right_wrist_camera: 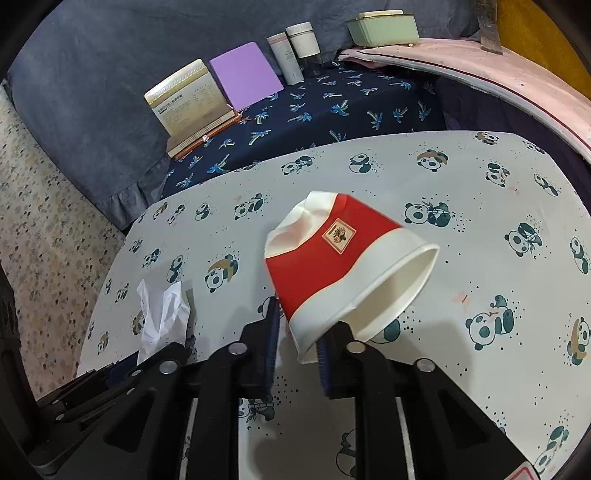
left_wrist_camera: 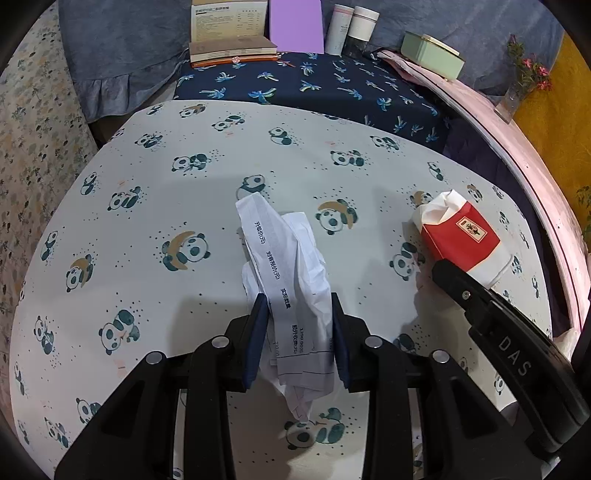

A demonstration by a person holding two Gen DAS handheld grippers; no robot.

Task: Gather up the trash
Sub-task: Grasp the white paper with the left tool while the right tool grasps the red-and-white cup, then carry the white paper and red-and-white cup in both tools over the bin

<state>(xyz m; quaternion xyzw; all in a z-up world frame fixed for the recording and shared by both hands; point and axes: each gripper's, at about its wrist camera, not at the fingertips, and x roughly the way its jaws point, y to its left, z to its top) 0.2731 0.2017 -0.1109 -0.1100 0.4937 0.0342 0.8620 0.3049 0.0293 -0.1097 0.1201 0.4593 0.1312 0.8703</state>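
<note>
A crumpled white printed paper lies on the panda-print table, caught between the fingers of my left gripper, which is shut on it. The paper also shows at the left of the right wrist view. A crushed red and white paper cup is held by its rim in my right gripper, tilted, just above the table. The cup also shows at the right of the left wrist view, with the right gripper's black body behind it.
Behind the table is a dark blue palm-print surface with an open book, a purple notebook, two white bottles and a pale green box. A pink ledge with a flower vase runs along the right.
</note>
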